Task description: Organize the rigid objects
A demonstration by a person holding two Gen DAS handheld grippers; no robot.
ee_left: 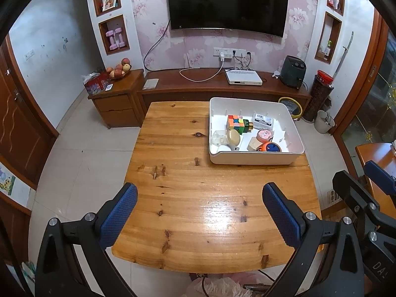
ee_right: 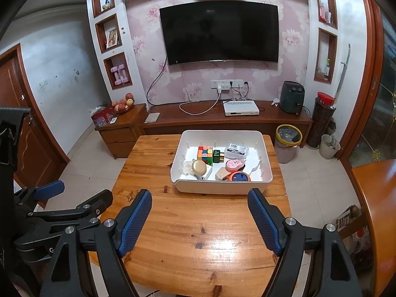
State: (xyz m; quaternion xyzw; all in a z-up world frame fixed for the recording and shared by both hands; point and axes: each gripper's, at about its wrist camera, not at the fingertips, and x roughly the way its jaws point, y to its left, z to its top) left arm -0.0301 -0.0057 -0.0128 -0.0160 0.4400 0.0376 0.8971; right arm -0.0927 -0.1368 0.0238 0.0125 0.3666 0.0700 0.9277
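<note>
- Nearest the lens, the left gripper hangs with its blue pads spread and nothing between them, above the near edge of the table
- The right gripper is likewise spread and empty, and looks the nearer to the white bin
- The bin sits ahead of both, toward the far right corner, its long axis across the table (cube, small box, orange disc inside)
- Glossy wood, otherwise bare; television on the wall behind

Bin on table far right; cube, jars inside.
</note>
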